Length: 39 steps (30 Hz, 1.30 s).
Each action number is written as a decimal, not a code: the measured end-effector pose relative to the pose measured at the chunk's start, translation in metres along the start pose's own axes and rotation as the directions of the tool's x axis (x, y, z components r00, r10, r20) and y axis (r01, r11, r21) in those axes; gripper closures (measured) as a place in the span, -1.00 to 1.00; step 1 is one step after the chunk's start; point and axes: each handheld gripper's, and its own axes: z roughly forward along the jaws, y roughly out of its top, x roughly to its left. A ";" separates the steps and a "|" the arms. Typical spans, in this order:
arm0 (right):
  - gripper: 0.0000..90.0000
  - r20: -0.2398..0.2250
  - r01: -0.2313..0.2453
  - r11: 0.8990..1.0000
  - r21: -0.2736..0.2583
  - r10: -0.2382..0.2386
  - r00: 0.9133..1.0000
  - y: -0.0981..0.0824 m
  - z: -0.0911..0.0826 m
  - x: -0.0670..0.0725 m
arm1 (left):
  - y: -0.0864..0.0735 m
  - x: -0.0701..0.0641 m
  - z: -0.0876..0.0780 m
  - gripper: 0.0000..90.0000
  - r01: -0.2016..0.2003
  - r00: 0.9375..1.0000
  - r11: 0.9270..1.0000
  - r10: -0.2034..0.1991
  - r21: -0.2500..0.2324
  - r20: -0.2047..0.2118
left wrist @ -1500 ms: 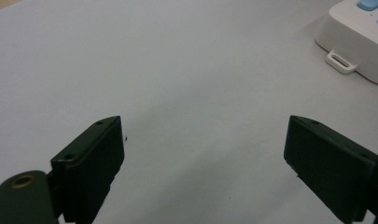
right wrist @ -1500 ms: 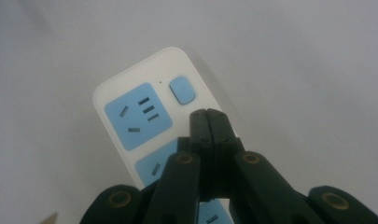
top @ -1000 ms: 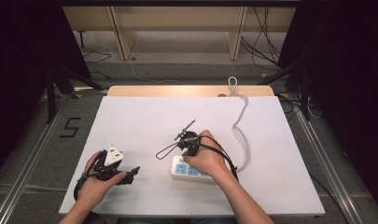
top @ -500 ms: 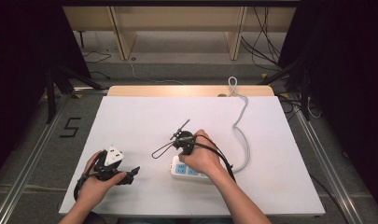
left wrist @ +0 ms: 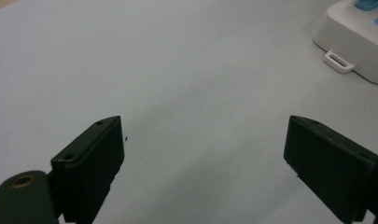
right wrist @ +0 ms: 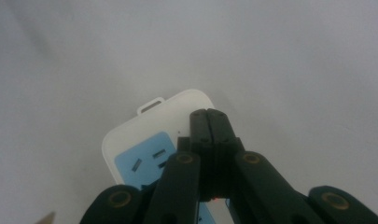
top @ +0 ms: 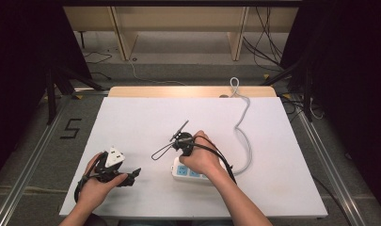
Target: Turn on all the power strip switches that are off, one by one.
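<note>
I held a gripper in each hand over the white table [top: 146, 117]. My right gripper [right wrist: 209, 122] had its jaws clenched flat together, pad against pad, with nothing between them. In the right gripper view their tips hung above the end of the power strip [right wrist: 144, 140], over its white casing just beside a blue socket [right wrist: 149, 158]; I could not tell whether the tips touched the casing. A small white loop [right wrist: 150, 105] stuck out from that end of the strip.

From the high view the strip [top: 187, 173] lay near the table's front edge, a little right of the middle, partly under my right hand [top: 202, 157]. Its grey cord [top: 242, 136] curled away along the table toward the far edge. My right gripper [top: 181, 141] sat over the strip's left end, with its black cable looping beside it.

My left gripper [left wrist: 203, 154] was released, jaws standing wide apart with only bare table between them. In the left gripper view the strip's end [left wrist: 359, 42] lay up to the right, well apart from the jaws. From the high view my left hand [top: 101, 181] rested near the table's front left corner, with the left gripper [top: 127, 175] pointing right toward the strip.
</note>
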 end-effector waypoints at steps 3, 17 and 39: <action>1.00 0.001 -0.007 1.000 0.006 0.007 1.000 0.001 0.001 0.000 | 0.000 0.000 0.000 -0.73 0.000 1.000 1.000 0.000 0.000 0.000; 1.00 0.009 0.022 1.000 0.020 -0.022 1.000 0.002 0.004 0.001 | 0.000 0.000 0.000 -0.73 -0.001 1.000 1.000 0.001 0.000 0.000; 1.00 0.023 0.011 0.999 0.049 -0.012 1.000 0.004 0.006 0.003 | 0.000 -0.001 0.000 -0.73 0.001 1.000 1.000 -0.001 -0.003 -0.004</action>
